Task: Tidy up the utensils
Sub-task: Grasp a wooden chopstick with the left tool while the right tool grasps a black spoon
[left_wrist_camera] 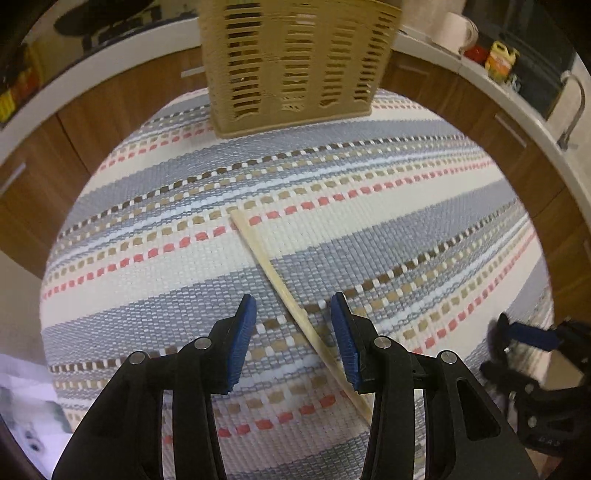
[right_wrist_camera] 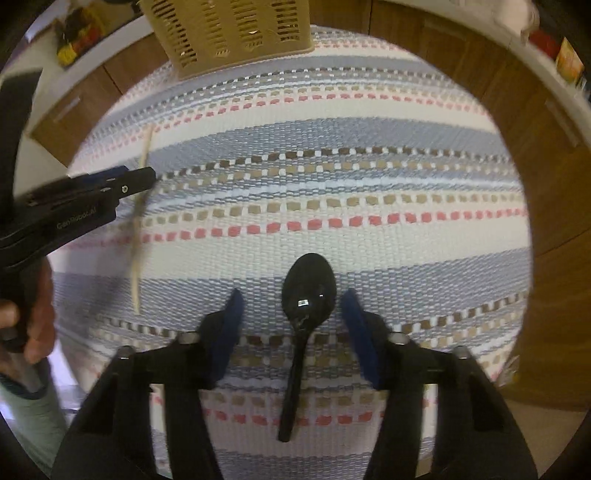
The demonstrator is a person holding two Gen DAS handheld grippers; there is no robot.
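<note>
A pale wooden chopstick lies on the striped woven mat, running between the fingers of my open left gripper. A tan slotted utensil basket stands at the mat's far edge. In the right wrist view a black plastic spoon lies on the mat between the fingers of my open right gripper, bowl pointing away. The left gripper shows at the left there, over the chopstick. The basket is at the top.
Brown cabinet fronts and a white countertop curve around beyond the mat. A paper roll and bottles stand on the counter. The right gripper shows at the right edge of the left wrist view.
</note>
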